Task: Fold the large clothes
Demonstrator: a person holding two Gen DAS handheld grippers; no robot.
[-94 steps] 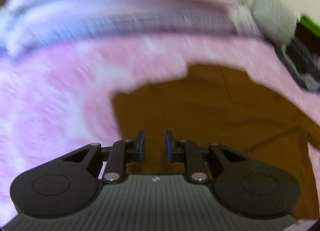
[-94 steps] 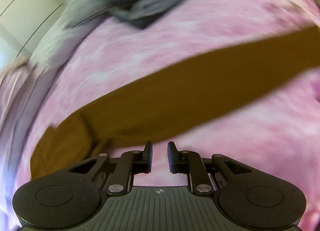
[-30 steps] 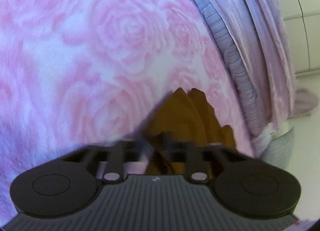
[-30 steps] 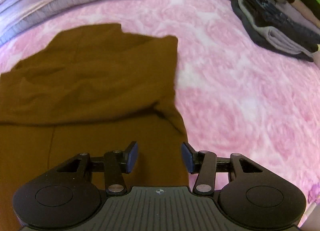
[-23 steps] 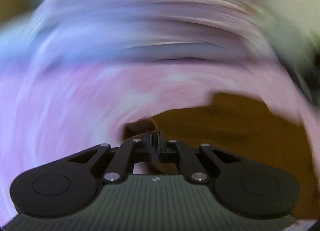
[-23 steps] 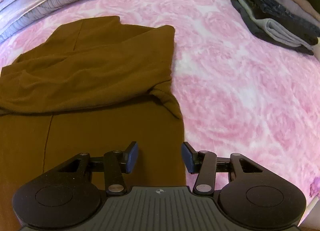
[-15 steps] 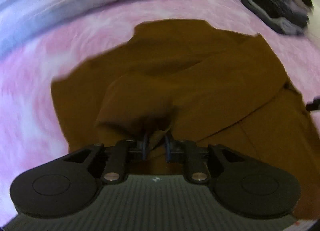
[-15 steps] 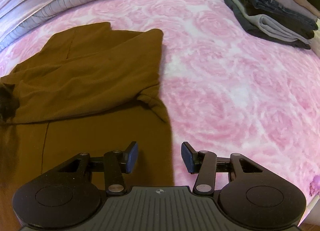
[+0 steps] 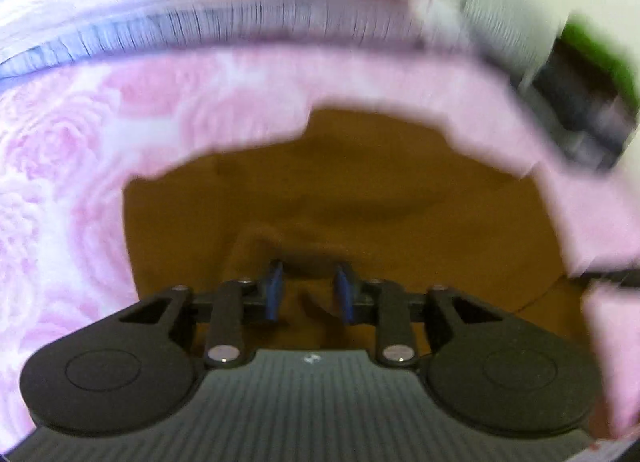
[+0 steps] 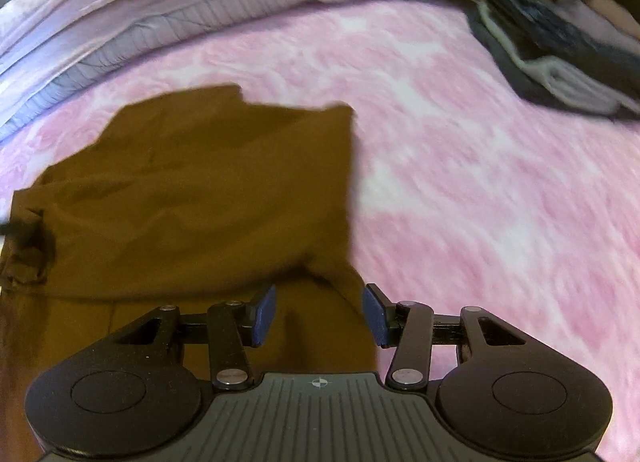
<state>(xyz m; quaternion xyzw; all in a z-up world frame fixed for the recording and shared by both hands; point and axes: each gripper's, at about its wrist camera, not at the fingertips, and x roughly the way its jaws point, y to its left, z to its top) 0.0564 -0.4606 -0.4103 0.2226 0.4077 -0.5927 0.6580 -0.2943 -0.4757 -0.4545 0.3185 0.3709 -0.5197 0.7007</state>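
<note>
Garment (image 10: 208, 197) flat on the bedspread (image 10: 480, 201), quilt (image 10: 160, 21) behind it, stacked clothes (image 10: 560, 61) at far right.

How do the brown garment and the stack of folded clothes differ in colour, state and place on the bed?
The brown garment is one single colour; the stack of folded clothes mixes grey, dark and green pieces. The brown garment lies spread, only partly folded over itself, while the stack is neatly folded and piled. The garment lies just ahead of the right gripper; the stack sits far off at the bed's edge. Both rest on the pink rose blanket.
</note>
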